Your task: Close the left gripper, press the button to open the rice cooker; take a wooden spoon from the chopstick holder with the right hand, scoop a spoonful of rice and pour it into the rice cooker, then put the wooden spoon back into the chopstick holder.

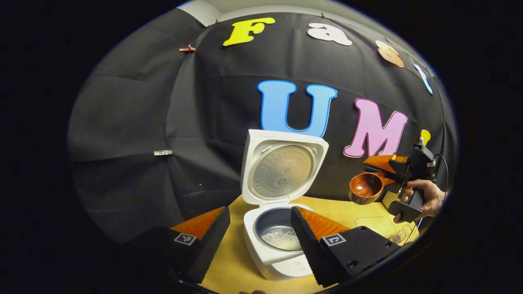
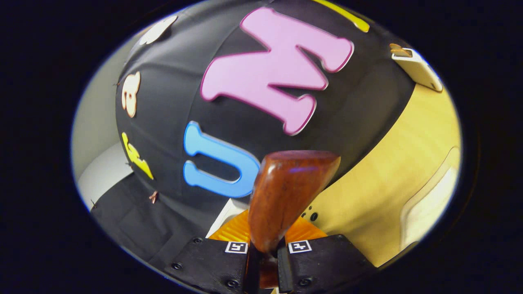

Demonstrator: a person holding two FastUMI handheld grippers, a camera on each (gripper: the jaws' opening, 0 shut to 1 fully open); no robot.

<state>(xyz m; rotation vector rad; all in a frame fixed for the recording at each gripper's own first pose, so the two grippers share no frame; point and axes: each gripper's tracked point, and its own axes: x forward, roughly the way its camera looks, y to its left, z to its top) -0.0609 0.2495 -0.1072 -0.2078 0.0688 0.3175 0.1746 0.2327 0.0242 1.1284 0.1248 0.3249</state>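
Now, left gripper [image 1: 259,228] low at 6 o'clock, jaws wide, nothing between them, fingers framing the rice cooker [image 1: 278,245]. Cooker sits on the yellow table [image 1: 229,261], lid [image 1: 282,167] up, rice [image 1: 282,237] in the inner pot. At 3 o'clock a hand [image 1: 427,198] holds the right gripper [image 2: 263,255], jaws narrow, clamped on the wooden spoon [image 2: 286,196] handle; bowl looks empty, raised right of the cooker.

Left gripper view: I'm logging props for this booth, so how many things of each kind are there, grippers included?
Rice cooker: 1
Wooden spoon: 1
Grippers: 2, left gripper and right gripper
Table: 1
Total: 5
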